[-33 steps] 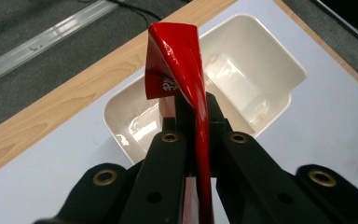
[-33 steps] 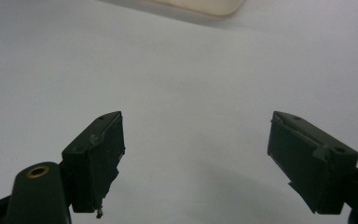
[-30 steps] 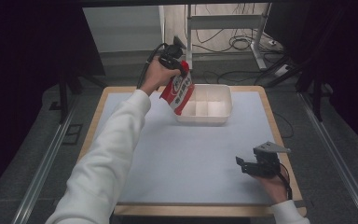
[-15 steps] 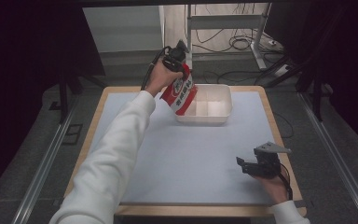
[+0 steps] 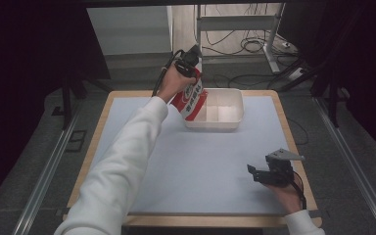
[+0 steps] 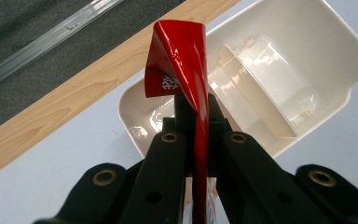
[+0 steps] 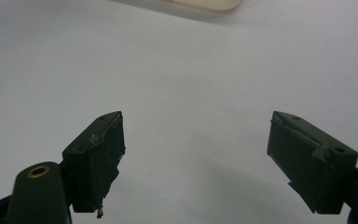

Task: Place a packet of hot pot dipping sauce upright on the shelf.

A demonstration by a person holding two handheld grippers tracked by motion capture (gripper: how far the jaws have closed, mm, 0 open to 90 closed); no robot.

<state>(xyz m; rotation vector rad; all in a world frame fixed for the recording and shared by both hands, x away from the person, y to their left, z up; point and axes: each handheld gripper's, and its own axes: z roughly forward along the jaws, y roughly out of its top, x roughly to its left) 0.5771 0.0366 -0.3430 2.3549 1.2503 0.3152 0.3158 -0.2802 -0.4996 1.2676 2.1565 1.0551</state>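
Upper centre of the high view: left gripper (image 5: 190,62) clamped tight on the top edge of a red-and-white pouch (image 5: 191,99), which hangs over the left end of the white divided tray (image 5: 225,122). Lower right: right gripper (image 5: 263,175) resting on the pale mat (image 5: 200,166), jaws spread wide, holding nothing.

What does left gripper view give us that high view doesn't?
Left gripper view alone: the jaws shut on the top edge of the red snack bag, and the divider walls inside the white tray seen close up. High view alone: the right gripper resting open near the mat's right front corner, the bag's white lettering, and the sleeve reaching forward. Both: the left gripper holding the bag over the tray's left end.
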